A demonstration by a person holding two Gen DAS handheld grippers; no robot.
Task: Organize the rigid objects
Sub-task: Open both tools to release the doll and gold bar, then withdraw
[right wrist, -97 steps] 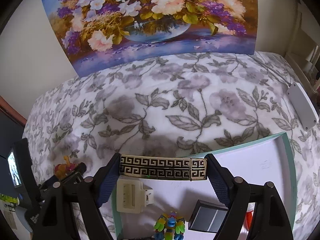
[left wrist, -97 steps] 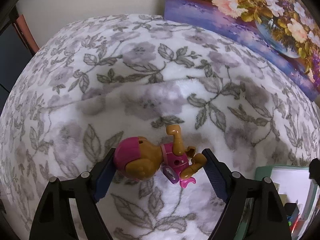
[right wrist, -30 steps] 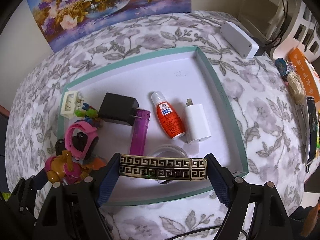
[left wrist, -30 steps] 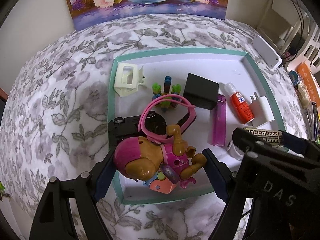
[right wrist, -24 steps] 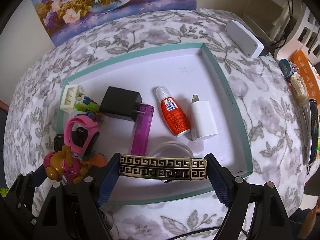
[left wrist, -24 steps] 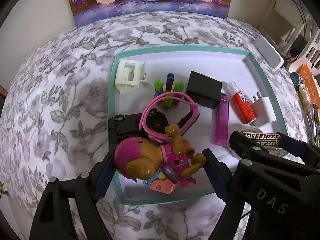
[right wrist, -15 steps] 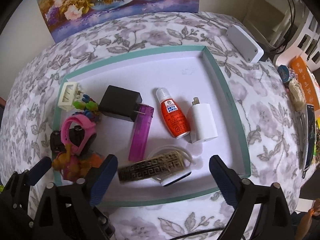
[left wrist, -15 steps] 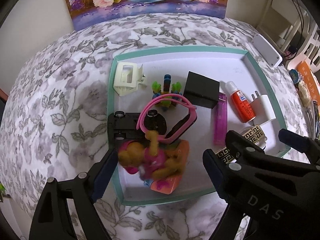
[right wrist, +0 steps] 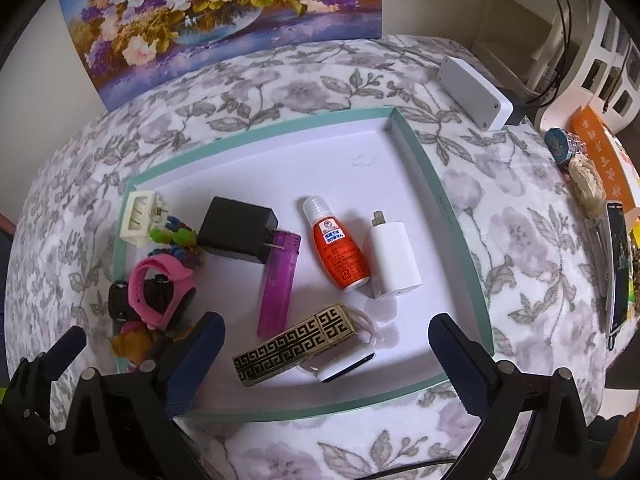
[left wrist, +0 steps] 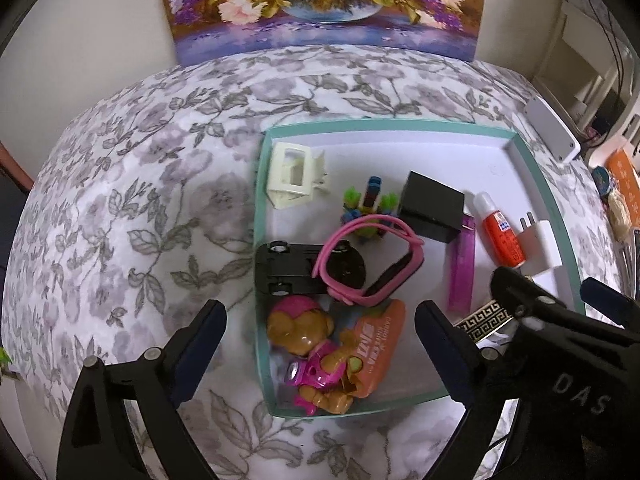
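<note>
A teal-rimmed white tray (left wrist: 259, 240) lies on the flowered bedspread. A brown and pink toy dog (left wrist: 308, 344) lies in its near left corner, partly on an orange packet (left wrist: 380, 344). My left gripper (left wrist: 318, 314) hangs above the dog with its jaws opening, and the pads are clear of it. A gold and black patterned box (right wrist: 296, 344) lies tilted at the tray's (right wrist: 460, 240) front, leaning on a white device (right wrist: 344, 364). My right gripper (right wrist: 326, 326) hovers over it with jaws opening wide, touching nothing.
The tray also holds a black adapter (right wrist: 236, 228), purple lighter (right wrist: 278, 284), orange bottle (right wrist: 338, 252), white charger (right wrist: 394, 260), pink watch (right wrist: 160, 284) and cream plastic part (right wrist: 138, 218). A white box (right wrist: 474, 92) and phone (right wrist: 618, 272) lie to the right. A flower painting (right wrist: 224, 12) leans behind.
Both grippers have opened. The toy dog dropped from the left one into the tray's near left corner. The patterned box fell from the right one onto the tray's front.
</note>
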